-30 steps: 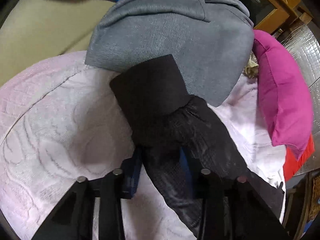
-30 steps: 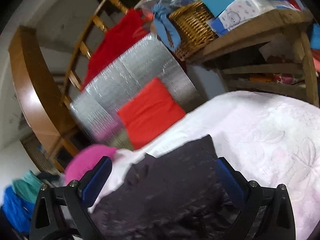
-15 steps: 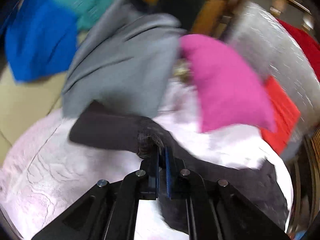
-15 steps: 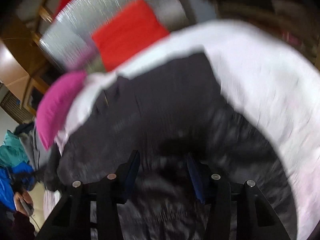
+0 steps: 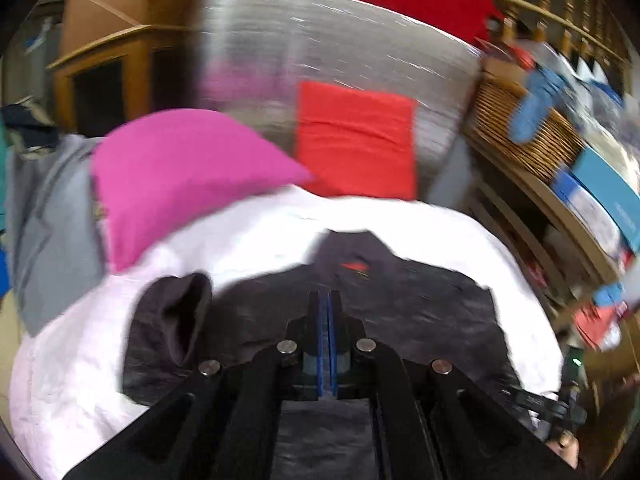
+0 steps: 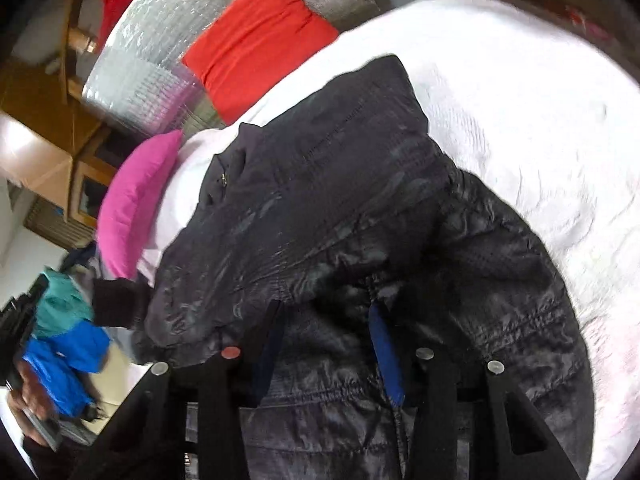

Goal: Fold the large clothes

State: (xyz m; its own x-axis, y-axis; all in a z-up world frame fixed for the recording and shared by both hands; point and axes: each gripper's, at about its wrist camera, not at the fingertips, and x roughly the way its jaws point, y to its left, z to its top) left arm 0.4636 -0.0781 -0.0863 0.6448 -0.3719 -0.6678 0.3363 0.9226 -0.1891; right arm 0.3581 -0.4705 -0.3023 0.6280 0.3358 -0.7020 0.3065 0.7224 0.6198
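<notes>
A black quilted jacket (image 5: 420, 308) lies spread on a white bedspread (image 5: 260, 232), collar toward the far side. One sleeve cuff (image 5: 180, 312) is folded up on the left. My left gripper (image 5: 324, 300) is shut above the jacket; whether any cloth is pinched between its blue pads is not clear. In the right wrist view the same jacket (image 6: 340, 200) fills the middle of the frame. My right gripper (image 6: 326, 320) is partly open, its blue pads (image 6: 384, 352) pressed into the jacket's fabric near the lower part.
A pink pillow (image 5: 180, 168) and a red cushion (image 5: 356, 140) lean against a silver padded headboard (image 5: 320, 40). A grey garment (image 5: 44, 220) lies at left. Wooden shelves with a wicker basket (image 5: 520, 132) stand at right. Blue and teal clothes (image 6: 64, 328) lie at left.
The left gripper closed on the sleeve, carried it over the jacket's body and now points at the headboard. The right gripper narrowed and dropped down onto the jacket.
</notes>
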